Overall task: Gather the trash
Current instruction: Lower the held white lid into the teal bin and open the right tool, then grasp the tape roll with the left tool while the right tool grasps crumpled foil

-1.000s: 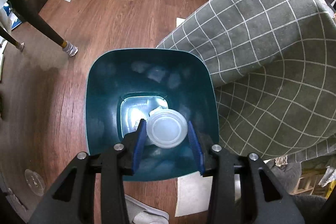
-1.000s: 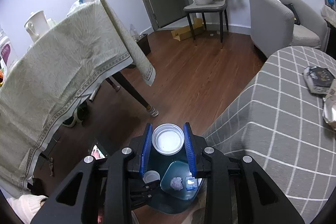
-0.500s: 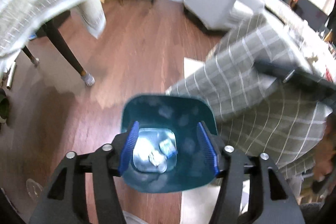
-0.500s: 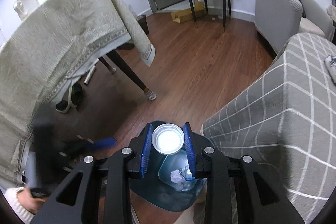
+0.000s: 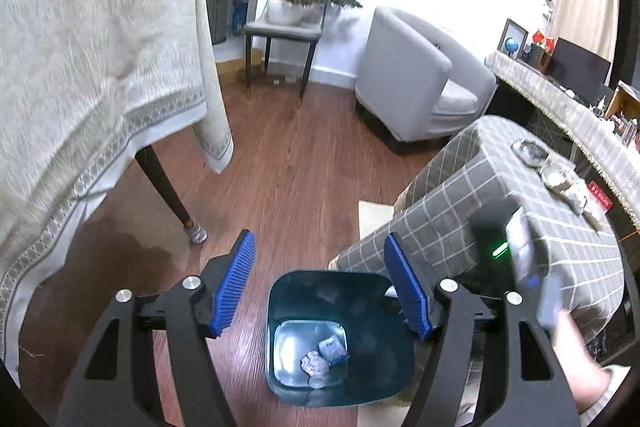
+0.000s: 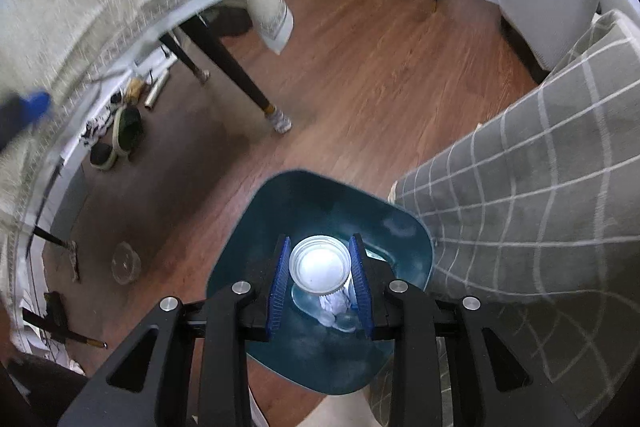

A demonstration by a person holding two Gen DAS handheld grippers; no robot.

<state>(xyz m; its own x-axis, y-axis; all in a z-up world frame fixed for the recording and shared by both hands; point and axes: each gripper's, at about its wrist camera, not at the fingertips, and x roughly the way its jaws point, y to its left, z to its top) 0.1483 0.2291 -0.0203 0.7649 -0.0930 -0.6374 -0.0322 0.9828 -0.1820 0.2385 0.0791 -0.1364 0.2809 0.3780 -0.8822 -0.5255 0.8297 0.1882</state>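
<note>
A home living room: grey armchair (image 5: 416, 83) upper right, cloth-draped table (image 5: 92, 67) left, wooden floor (image 5: 296, 167) mid-frame.

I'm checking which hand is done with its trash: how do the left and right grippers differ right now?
The left gripper is empty, its jaws opening wide; the right gripper is shut on a clear plastic cup. The left sits well above the teal trash bin; the right sits close over its mouth. Both have blue pads and point down at the bin.
</note>
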